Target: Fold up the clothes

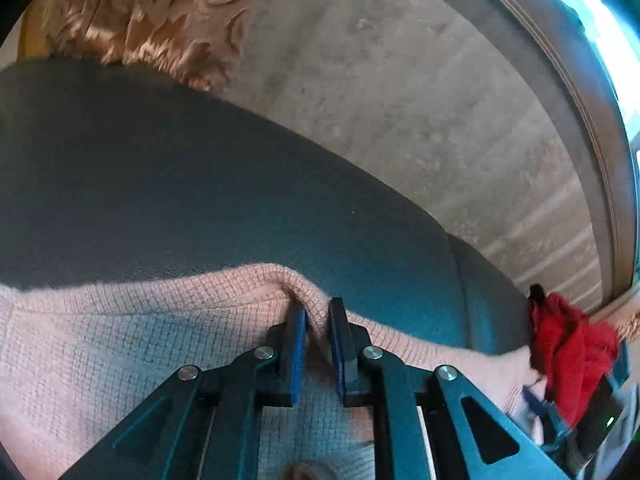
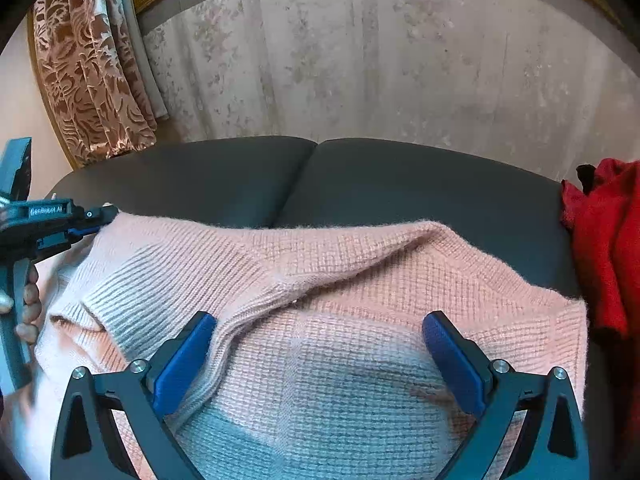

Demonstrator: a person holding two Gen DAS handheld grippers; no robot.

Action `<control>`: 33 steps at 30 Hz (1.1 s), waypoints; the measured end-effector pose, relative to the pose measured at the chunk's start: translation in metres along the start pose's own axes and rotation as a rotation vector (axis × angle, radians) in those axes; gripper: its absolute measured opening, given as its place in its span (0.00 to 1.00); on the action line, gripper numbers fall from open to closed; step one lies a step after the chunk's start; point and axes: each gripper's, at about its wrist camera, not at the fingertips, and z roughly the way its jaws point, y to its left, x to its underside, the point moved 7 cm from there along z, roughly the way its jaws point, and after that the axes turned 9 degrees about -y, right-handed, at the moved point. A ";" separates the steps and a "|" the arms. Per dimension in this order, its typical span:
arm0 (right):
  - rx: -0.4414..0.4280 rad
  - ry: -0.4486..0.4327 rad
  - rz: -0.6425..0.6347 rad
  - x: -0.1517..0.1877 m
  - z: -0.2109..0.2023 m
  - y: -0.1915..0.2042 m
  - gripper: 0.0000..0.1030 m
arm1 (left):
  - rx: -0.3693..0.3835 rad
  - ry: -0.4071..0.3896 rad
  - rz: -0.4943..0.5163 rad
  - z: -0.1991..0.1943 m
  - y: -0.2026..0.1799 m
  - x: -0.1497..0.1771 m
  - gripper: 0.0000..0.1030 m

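We're looking at a pale pink knitted sweater, spread across the seat of a dark grey sofa. The knit is chunky and waffle-like over the body, and it turns to fine vertical ribbing on the band at the left of the right wrist view, where a cuff or hem curls over on itself. A long soft ridge of fabric runs diagonally across the top, from the middle up toward the right. The far edge looks fuzzy against the dark cushion.

Our left gripper is pinching that far edge: a raised fold of pink knit sits squeezed between the two blue-faced fingers, pads pressing on it from both sides. In the right wrist view we see that same gripper at the sweater's left corner, with a hand wrapped on its handle.

Our right gripper hangs above the sweater's body with its fingers spread wide, nothing clamped; the ribbed band passes just beside its left blue pad.

At the right end of the sofa lies a crumpled red garment, just beside the sweater's edge. Behind the sofa hang a sheer pale curtain and a brown patterned drape.
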 end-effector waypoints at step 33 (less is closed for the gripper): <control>0.007 -0.010 0.014 -0.011 -0.005 0.014 1.00 | -0.798 0.054 0.064 -0.059 0.309 -0.150 0.46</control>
